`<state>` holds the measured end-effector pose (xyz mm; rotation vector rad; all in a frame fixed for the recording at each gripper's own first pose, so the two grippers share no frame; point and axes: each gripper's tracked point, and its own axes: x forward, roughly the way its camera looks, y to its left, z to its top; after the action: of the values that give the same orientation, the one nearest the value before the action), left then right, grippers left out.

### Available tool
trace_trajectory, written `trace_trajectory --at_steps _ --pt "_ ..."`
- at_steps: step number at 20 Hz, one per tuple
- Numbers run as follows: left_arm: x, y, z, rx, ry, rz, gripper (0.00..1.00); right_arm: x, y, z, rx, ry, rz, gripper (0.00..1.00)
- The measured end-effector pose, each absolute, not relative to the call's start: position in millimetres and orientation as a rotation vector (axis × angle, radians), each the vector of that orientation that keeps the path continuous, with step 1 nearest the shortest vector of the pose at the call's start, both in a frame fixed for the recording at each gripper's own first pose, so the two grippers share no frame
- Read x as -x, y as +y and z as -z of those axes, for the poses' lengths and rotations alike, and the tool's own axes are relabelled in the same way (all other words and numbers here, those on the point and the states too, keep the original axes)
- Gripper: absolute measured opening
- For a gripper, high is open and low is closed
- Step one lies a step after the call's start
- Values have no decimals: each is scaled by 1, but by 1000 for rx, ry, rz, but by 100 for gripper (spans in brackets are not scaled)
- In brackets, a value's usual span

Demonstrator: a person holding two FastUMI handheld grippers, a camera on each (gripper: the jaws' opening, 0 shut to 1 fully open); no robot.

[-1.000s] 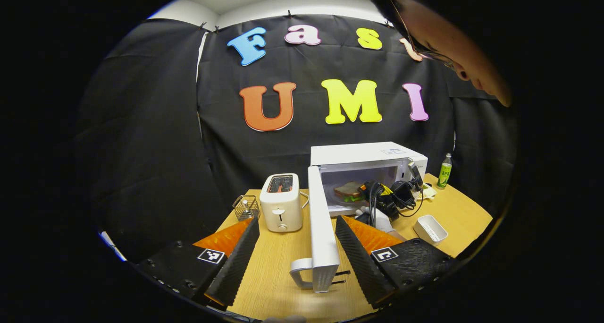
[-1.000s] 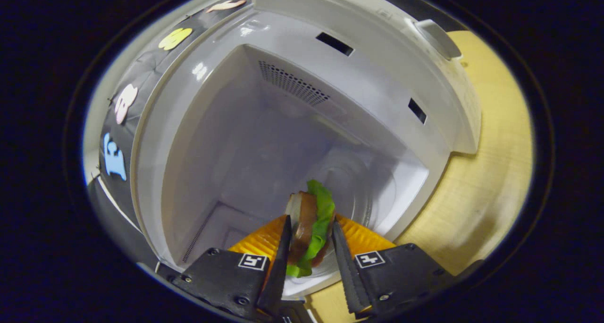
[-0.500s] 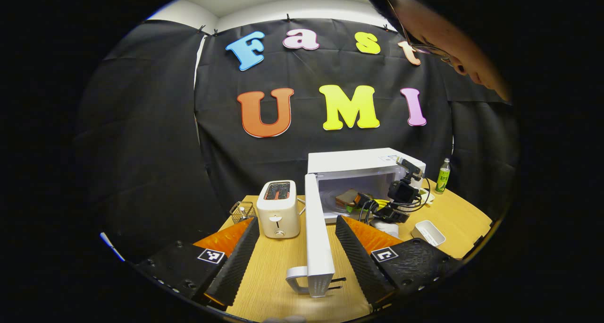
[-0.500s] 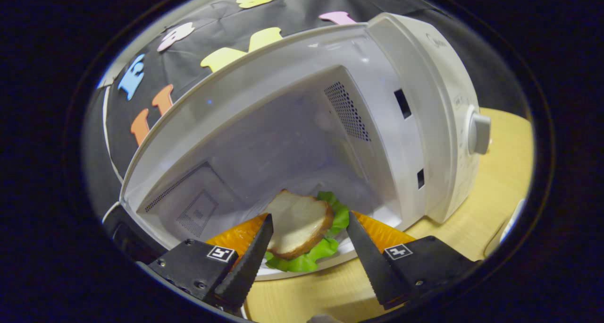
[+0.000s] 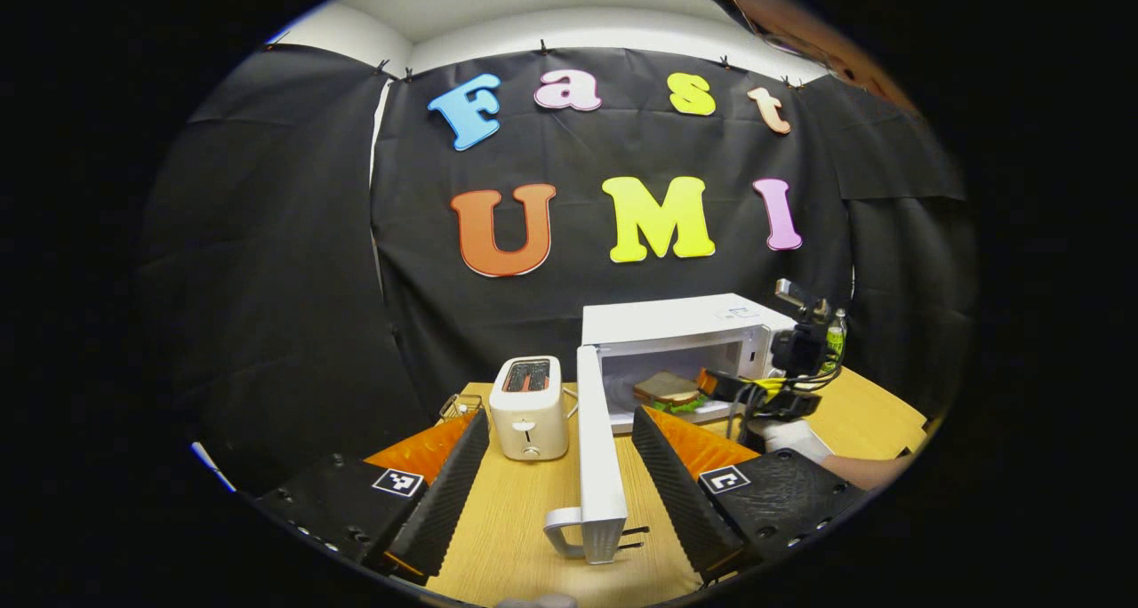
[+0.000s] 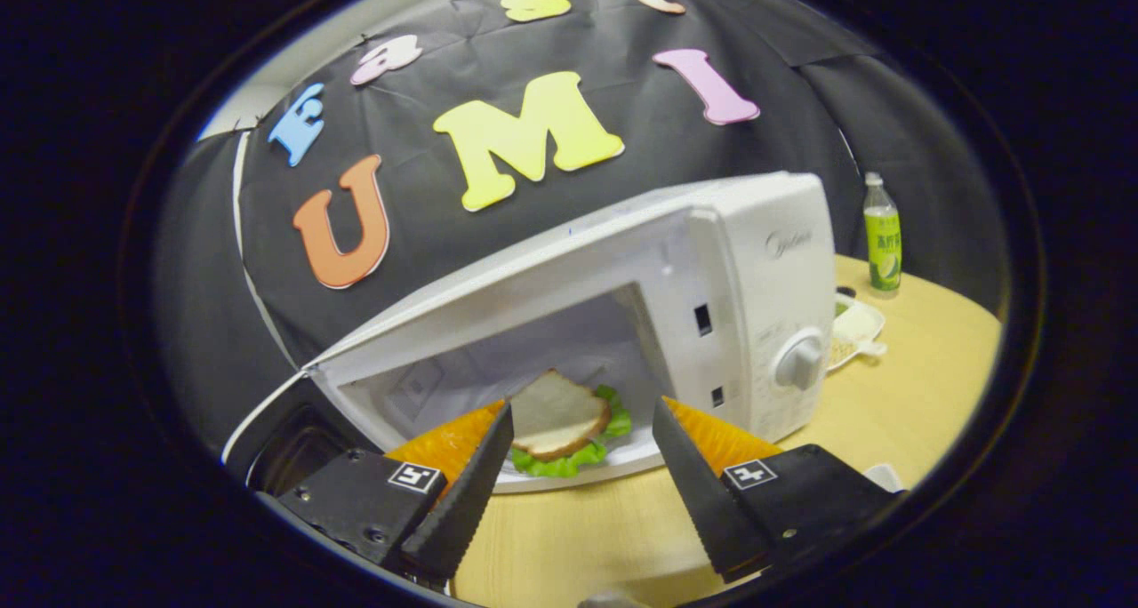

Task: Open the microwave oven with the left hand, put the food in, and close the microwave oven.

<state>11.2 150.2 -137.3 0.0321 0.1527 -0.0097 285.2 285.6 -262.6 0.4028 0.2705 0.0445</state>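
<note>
**Sandwich sitting inside the open microwave**

The sandwich [image 6: 558, 417] is lying inside the microwave [image 6: 756, 261] cavity, bread on top and lettuce showing at its edges. In the right gripper view, the right gripper [image 6: 573, 492] is hanging in front of the cavity with its fingers spread apart and grasping nothing (the sandwich is lying beyond them, at 12 o'clock). In the left gripper view, the left gripper [image 5: 558, 492] is likewise released, its fingers flanking the open door [image 5: 597, 448], whose handle [image 5: 562, 530] is sitting between them untouched. A toaster [image 5: 530, 407] is standing on the worktop [image 5: 516, 537] at 11 o'clock.
</note>
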Motion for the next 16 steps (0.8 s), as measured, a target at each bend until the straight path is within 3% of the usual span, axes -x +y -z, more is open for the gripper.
trace_trajectory --at_steps 1,2,3,4,5,7,8,11,12,13,14,15,16 --pt "-10 149 133 -38 144 14 97 -272 277 248 -382 264 -63 100" --pt "-8 149 129 -45 142 16 97 -258 267 234 -357 265 -79 91" --pt "-7 147 127 -55 139 20 96 -244 253 221 -326 268 -85 100" --pt "-6 145 124 -60 135 25 96 -231 239 205 -298 259 -91 100" --pt "-5 144 121 -61 129 35 96 -218 223 186 -264 241 -92 91" --pt "-4 138 118 -59 126 52 96 -193 186 154 -163 206 -70 91" --pt "-5 136 115 -63 122 58 97 -181 171 137 -121 185 -68 100" --pt "-8 134 110 -58 105 74 96 -142 129 104 -59 158 -56 100" --pt "-10 133 108 -51 98 79 96 -127 111 95 -34 157 -33 91" --pt "-12 133 109 -42 99 84 95 -114 94 85 -17 142 -11 91" --pt "-15 135 106 -37 89 81 90 -103 80 76 -9 134 11 92" --pt "-18 134 108 -32 91 86 77 -91 67 71 -1 134 32 100" --pt "-19 133 111 -28 97 94 70 -80 58 67 11 133 46 91"
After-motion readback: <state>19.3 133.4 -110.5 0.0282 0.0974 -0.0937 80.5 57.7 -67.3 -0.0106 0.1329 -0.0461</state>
